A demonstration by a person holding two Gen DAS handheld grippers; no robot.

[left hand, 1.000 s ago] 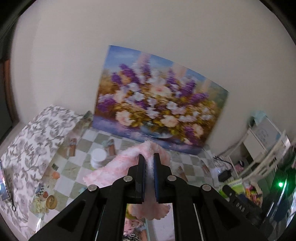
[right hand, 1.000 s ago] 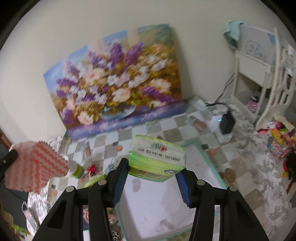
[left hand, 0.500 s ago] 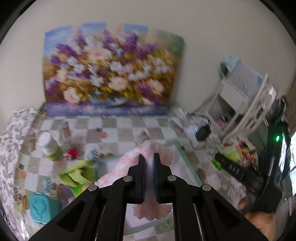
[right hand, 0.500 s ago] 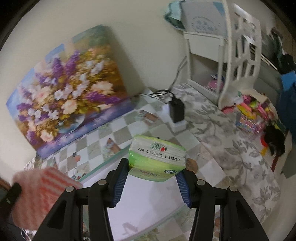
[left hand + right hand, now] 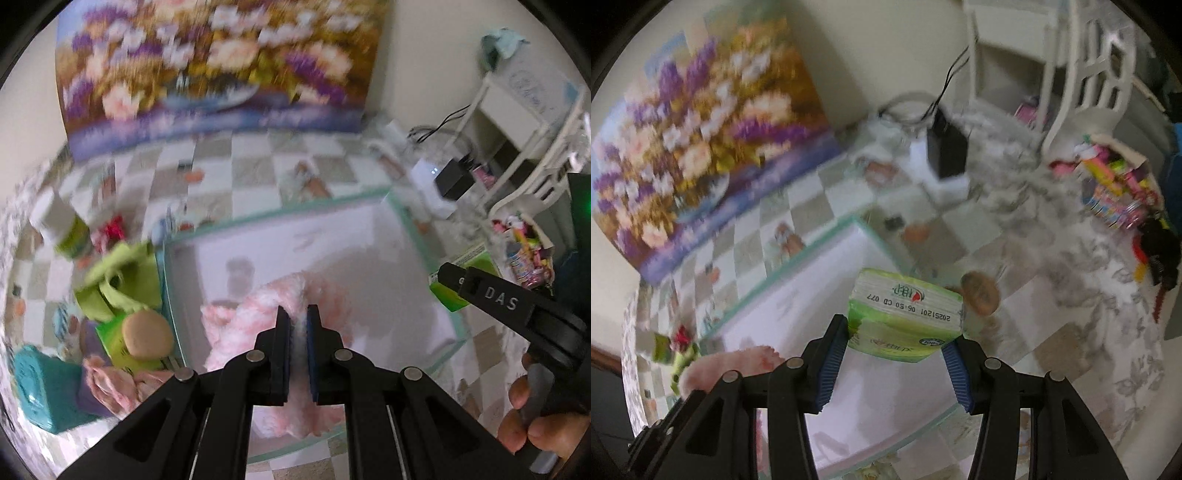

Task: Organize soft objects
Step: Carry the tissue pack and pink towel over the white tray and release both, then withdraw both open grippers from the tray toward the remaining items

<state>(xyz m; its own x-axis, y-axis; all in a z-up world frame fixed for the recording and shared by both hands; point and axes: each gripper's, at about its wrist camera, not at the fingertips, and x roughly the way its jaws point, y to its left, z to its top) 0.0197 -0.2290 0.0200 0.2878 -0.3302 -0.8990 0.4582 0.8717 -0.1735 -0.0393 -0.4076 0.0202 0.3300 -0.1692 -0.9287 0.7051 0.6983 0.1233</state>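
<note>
Left wrist view: the left gripper [image 5: 295, 314], bottom centre, has its jaws pinched together on a fluffy pink cloth [image 5: 255, 325] that hangs over the white tray [image 5: 406, 218] with the green rim at mid-frame; a crumpled green cloth [image 5: 122, 284] lies just left of the tray, a teal box [image 5: 40, 384] sits at lower left, and a blurred flower painting [image 5: 221, 62] fills the top. Right wrist view: the right gripper [image 5: 897, 354], bottom centre, is clamped on a green tissue pack [image 5: 905, 314] held above the same tray's right part, the pink cloth showing at lower left and a white shelf unit [image 5: 1071, 74] at upper right.
</note>
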